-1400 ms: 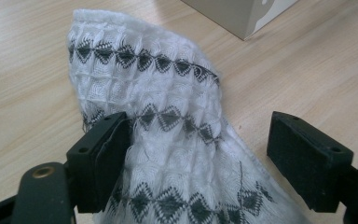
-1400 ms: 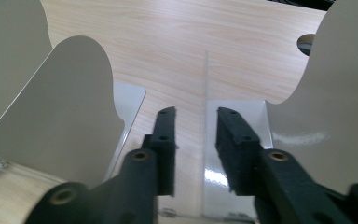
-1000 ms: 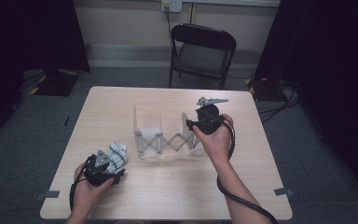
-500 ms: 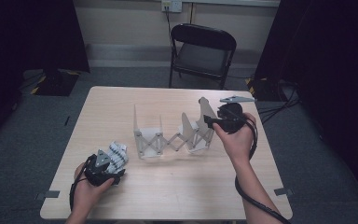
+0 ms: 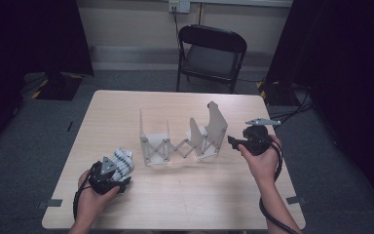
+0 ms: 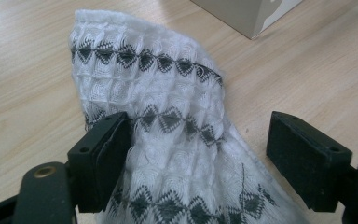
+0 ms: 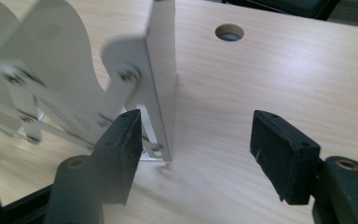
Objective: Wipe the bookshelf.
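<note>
Right gripper [image 5: 234, 142] has just let its jaws spread and they stand apart with nothing pinched, the end panel of the folding rack [image 7: 161, 79] just ahead by one pad, so I'd call the stretching-out step done. Left gripper [image 5: 121, 171] sits with jaws apart astride the rolled patterned towel [image 6: 168, 140], one pad touching, the other clear. The rack's long axis runs straight away from the right jaws toward the left hand; next it's squeeze that towel and carry it over
</note>
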A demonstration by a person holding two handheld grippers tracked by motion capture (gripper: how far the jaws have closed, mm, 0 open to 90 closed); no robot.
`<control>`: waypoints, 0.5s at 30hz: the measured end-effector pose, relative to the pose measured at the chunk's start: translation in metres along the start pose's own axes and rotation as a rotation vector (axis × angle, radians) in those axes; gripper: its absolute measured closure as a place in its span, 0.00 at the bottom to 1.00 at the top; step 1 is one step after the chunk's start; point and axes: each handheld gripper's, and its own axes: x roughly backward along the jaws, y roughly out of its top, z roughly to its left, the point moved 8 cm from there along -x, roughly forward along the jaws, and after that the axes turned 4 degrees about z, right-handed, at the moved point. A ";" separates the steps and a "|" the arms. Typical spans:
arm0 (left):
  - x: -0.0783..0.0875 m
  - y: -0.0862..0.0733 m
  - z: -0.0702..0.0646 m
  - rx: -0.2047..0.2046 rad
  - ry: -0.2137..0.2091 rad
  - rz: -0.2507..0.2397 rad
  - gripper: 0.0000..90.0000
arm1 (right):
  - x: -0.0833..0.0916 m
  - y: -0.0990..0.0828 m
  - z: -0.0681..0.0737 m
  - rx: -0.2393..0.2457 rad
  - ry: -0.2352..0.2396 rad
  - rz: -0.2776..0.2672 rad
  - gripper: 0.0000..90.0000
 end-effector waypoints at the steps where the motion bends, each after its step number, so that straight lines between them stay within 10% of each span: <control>1: 0.000 0.000 0.000 0.001 0.000 -0.001 0.24 | -0.004 -0.007 -0.001 0.007 0.004 0.009 0.35; 15: -0.001 0.001 0.001 -0.011 0.009 0.009 0.24 | -0.049 -0.098 -0.004 0.005 0.044 0.083 0.24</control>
